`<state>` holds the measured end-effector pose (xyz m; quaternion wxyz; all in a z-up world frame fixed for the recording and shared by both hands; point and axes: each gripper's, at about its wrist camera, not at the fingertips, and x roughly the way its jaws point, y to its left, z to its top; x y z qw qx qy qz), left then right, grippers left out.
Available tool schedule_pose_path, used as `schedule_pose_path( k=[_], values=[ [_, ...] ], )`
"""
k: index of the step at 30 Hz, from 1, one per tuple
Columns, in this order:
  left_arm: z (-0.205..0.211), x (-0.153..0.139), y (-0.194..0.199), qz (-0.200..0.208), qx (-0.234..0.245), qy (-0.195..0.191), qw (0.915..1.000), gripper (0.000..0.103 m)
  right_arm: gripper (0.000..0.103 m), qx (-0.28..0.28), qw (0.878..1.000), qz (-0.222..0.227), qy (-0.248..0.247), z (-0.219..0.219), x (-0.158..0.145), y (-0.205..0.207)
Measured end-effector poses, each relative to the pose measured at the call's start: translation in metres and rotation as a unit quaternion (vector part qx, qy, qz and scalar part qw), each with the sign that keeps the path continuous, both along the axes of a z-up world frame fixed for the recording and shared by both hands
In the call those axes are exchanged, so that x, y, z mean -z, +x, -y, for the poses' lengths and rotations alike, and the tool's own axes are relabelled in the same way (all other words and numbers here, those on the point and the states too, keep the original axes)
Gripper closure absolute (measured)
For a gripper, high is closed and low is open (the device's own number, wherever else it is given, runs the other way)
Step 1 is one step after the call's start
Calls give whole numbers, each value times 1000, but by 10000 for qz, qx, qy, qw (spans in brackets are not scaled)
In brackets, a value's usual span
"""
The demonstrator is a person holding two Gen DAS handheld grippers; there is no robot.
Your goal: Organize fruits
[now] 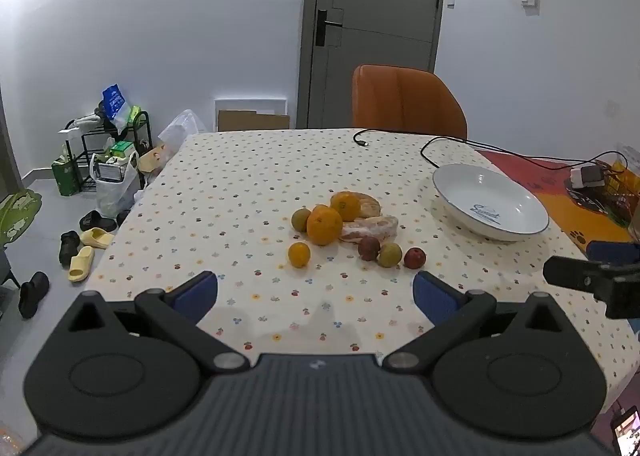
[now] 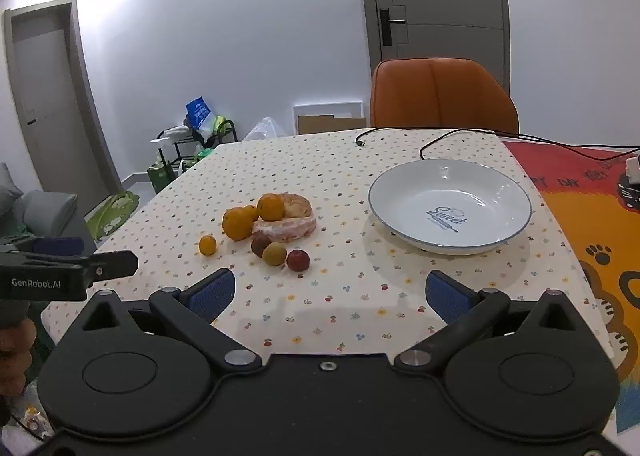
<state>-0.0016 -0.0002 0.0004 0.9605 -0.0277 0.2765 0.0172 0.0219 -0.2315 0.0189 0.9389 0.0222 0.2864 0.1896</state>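
A pile of fruit lies mid-table: two big oranges (image 1: 324, 225) (image 2: 237, 223), a small orange (image 1: 299, 254) (image 2: 207, 245), peeled pomelo pieces (image 1: 370, 227) (image 2: 285, 229), and small plums, one red (image 1: 415, 258) (image 2: 298, 260), one greenish (image 1: 389, 255) (image 2: 274, 254). An empty white plate (image 1: 490, 208) (image 2: 450, 206) sits to the right. My left gripper (image 1: 316, 292) is open, hovering short of the fruit. My right gripper (image 2: 330, 294) is open too, near the table's front edge, between fruit and plate.
An orange chair (image 1: 408, 102) stands behind the table. A black cable (image 1: 400, 136) runs along the far edge. A red-orange mat (image 2: 592, 216) with small items covers the right side. A cluttered rack, bags and slippers (image 1: 86, 252) lie on the floor at left.
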Motion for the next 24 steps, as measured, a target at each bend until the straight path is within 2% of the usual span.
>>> schedule_pose_path(
  k=[24],
  values=[
    [-3, 3, 3, -68, 6, -63, 10000, 0, 0, 91, 9999, -55, -113, -3, 6, 3]
  ],
)
